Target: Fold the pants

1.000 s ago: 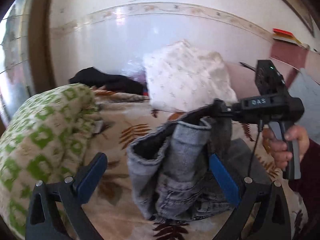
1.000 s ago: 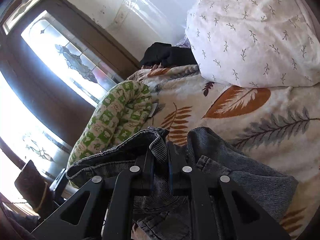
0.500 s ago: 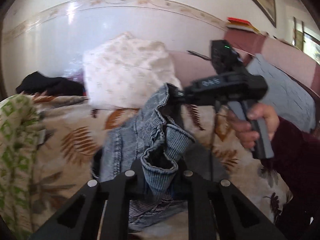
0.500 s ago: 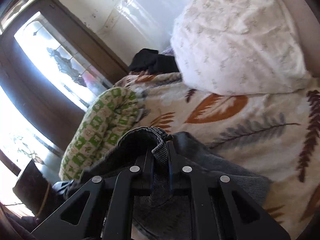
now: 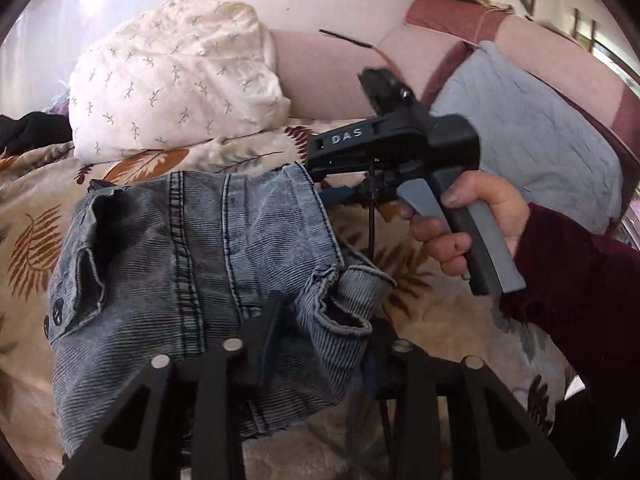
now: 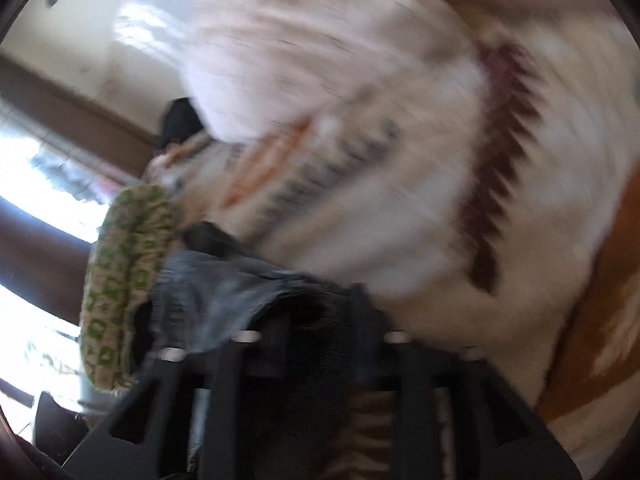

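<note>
Grey-blue jeans hang spread above the leaf-print bed, held between both grippers. My left gripper has its jaws partly apart with a fold of the jeans' edge between them. My right gripper, seen from the side in the left wrist view with a hand on its grip, holds the jeans' upper right corner. In the blurred right wrist view the jeans drape over that gripper and hide its fingertips.
A white sprigged pillow and a pink sofa back lie behind. A pale blue quilted cushion is at right. A green-patterned blanket roll lies at left, a black garment beyond.
Both grippers have swung right and spread the jeans wide between them. My left gripper's jaws have parted somewhat. The right wrist view has turned blurred with fast motion.
</note>
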### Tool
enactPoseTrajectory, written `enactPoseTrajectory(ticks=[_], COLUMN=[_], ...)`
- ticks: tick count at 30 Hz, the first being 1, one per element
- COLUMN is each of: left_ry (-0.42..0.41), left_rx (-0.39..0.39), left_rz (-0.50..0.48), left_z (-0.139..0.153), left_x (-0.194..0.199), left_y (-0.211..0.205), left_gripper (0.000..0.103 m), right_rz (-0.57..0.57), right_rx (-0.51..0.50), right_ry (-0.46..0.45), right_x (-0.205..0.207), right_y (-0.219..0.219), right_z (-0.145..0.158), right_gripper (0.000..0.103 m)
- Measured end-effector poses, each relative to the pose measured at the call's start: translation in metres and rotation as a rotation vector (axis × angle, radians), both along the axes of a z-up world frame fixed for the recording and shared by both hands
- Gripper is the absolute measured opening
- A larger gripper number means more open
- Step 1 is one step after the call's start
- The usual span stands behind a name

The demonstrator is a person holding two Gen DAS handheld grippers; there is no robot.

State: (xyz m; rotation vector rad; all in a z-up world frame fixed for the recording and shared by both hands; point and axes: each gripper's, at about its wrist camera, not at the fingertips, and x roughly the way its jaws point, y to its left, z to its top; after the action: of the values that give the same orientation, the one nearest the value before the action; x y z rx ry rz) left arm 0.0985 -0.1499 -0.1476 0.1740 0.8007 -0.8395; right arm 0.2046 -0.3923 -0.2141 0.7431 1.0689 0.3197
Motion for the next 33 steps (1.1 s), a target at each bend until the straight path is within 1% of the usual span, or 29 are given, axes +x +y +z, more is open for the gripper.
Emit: enactPoseTrajectory(ticks=[1,2,3,6,7,8,9,10,11,12,14,16,18,19,21,22,23,24,25,26,27,28,29,30,31,32,33], left_ry=[0.012,0.029,0.038,0.043,0.03,-0.006,-0.054,-0.111,-0.176,-0.226,-0.274,-0.274,-0.247,-0.24,-0.207,-0.191,-0.169,-0.153,-0.147,-0.161,-0.168,-0.153,-0.114,-0.068,-0.031,-0.032,-0.081], left_rx=[-0.024,-0.053,-0.077,-0.128,-0.142,-0.141,-0.126,-0.099,-0.05,0.004,0.088,0.164,0.225,0.252,0.297,0.314,0.325,0.329,0.334,0.334,0.331,0.324,0.311,0.29,0.255,0.202,0.162], left_rz=[-0.023,-0.047,-0.069,-0.116,-0.109,-0.084,-0.052,-0.013,0.038,0.086,0.158,0.21,0.234,0.236,0.216,0.211,0.204,0.199,0.204,0.217,0.219,0.217,0.221,0.23,0.238,0.242,0.247], left_z=[0.003,0.008,0.015,0.039,0.048,0.059,0.068,0.076,0.081,0.082,0.076,0.061,0.042,0.033,0.014,0.007,-0.002,-0.011,-0.019,-0.023,-0.021,-0.019,-0.016,-0.011,-0.002,0.012,0.027], left_x=[-0.003,-0.008,-0.014,-0.035,-0.039,-0.04,-0.04,-0.037,-0.029,-0.021,0.005,0.025,0.037,0.04,0.039,0.036,0.034,0.032,0.03,0.028,0.026,0.028,0.033,0.039,0.044,0.047,0.045], left_y=[0.007,0.016,0.025,0.058,0.069,0.08,0.089,0.095,0.098,0.099,0.098,0.095,0.093,0.089,0.084,0.083,0.081,0.077,0.074,0.074,0.074,0.076,0.08,0.085,0.091,0.099,0.103], left_gripper=[0.045,0.052,0.053,0.057,0.06,0.063,0.064,0.067,0.07,0.07,0.07,0.07,0.07,0.07,0.068,0.067,0.067,0.067,0.067,0.067,0.067,0.067,0.067,0.067,0.066,0.066,0.067], right_rz=[-0.003,-0.018,-0.022,-0.004,0.007,0.026,0.038,0.05,0.077,0.097,0.136,0.18,0.199,0.21,0.203,0.195,0.19,0.17,0.147,0.108,0.09,0.077,0.075,0.081,0.08,0.07,0.06], right_rx=[0.026,0.015,0.002,-0.013,-0.018,-0.016,-0.016,-0.018,-0.017,-0.015,-0.006,-0.009,-0.053,-0.071,-0.116,-0.161,-0.193,-0.211,-0.191,-0.133,-0.126,-0.127,-0.13,-0.158,-0.179,-0.172,-0.156], right_ry=[-0.009,-0.015,-0.024,-0.073,-0.103,-0.146,-0.179,-0.21,-0.253,-0.281,-0.308,-0.298,-0.284,-0.26,-0.148,-0.099,-0.071,-0.034,-0.024,-0.037,-0.019,0.004,0.02,0.015,-0.016,-0.058,-0.097], right_x=[-0.004,-0.011,-0.015,-0.029,-0.034,-0.041,-0.047,-0.052,-0.059,-0.064,-0.07,-0.074,-0.079,-0.079,-0.082,-0.087,-0.09,-0.093,-0.097,-0.1,-0.101,-0.1,-0.097,-0.096,-0.096,-0.097,-0.095], right_y=[-0.004,-0.009,-0.011,-0.01,-0.007,0.0,0.006,0.014,0.028,0.039,0.067,0.094,0.11,0.117,0.122,0.122,0.121,0.118,0.113,0.102,0.098,0.095,0.095,0.097,0.1,0.099,0.098], right_z=[0.0,0.006,0.013,0.043,0.056,0.073,0.085,0.097,0.112,0.12,0.129,0.127,0.117,0.108,0.079,0.064,0.053,0.037,0.026,0.02,0.018,0.02,0.024,0.035,0.05,0.063,0.074], right_gripper=[0.055,0.056,0.058,0.058,0.058,0.058,0.058,0.058,0.058,0.057,0.056,0.052,0.052,0.052,0.045,0.041,0.033,0.024,0.02,0.015,0.006,0.004,0.004,0.007,0.011,0.015,0.015])
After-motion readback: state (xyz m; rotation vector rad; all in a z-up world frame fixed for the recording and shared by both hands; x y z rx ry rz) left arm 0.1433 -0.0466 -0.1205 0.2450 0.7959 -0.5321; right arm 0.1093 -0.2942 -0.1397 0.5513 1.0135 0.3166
